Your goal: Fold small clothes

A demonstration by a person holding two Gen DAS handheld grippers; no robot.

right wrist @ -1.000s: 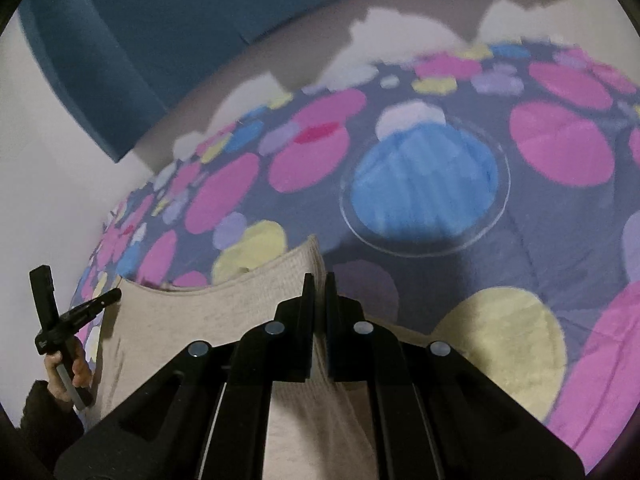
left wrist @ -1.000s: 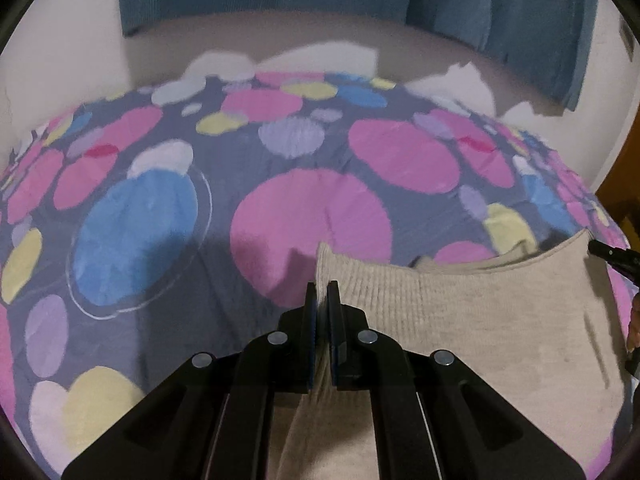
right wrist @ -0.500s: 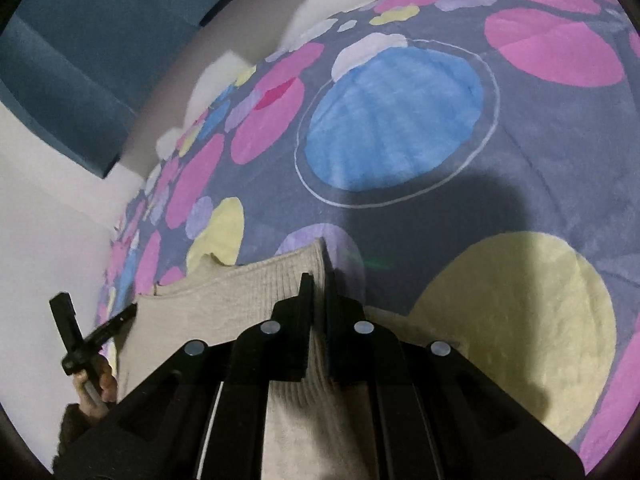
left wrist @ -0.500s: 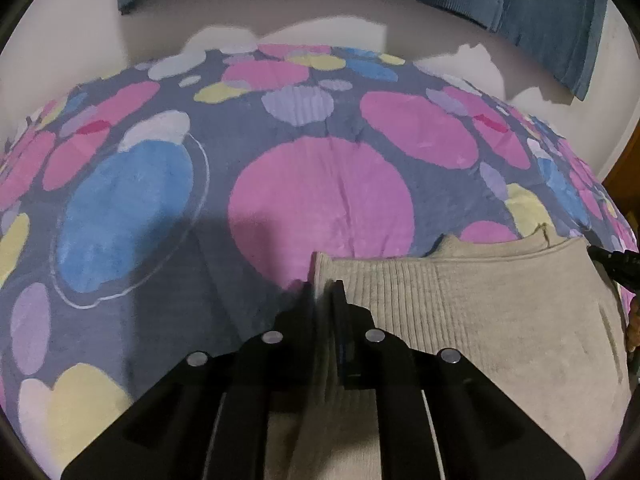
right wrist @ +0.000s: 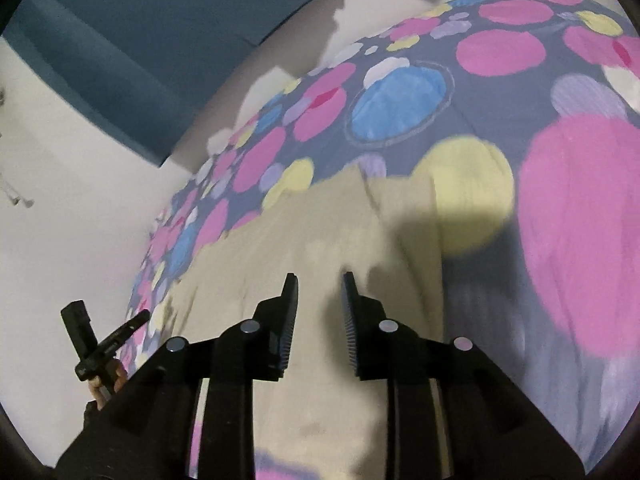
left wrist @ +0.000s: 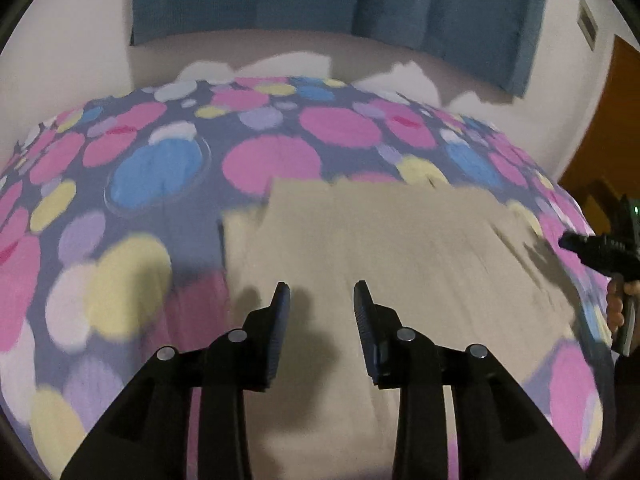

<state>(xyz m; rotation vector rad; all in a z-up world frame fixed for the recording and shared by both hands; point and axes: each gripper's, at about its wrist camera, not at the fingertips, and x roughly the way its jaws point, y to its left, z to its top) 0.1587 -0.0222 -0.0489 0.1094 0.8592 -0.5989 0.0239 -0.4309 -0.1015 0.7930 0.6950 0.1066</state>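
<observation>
A beige knitted garment (left wrist: 392, 248) lies flat on the spotted bedspread (left wrist: 168, 168); it also shows in the right wrist view (right wrist: 304, 248). My left gripper (left wrist: 320, 298) is open and empty, held above the garment's near part. My right gripper (right wrist: 318, 290) is open and empty above the garment too. The right gripper shows at the right edge of the left wrist view (left wrist: 600, 248), and the left gripper at the lower left of the right wrist view (right wrist: 104, 340). Both views are blurred by motion.
The bedspread (right wrist: 580, 220) is dark with pink, blue and yellow circles and covers the bed. A blue curtain (left wrist: 320, 8) hangs on the wall behind. A brown door (left wrist: 612, 112) stands at the right.
Both grippers were shut on the garment's edge. They have opened, let it go and pulled back and up. The garment now lies flat.
</observation>
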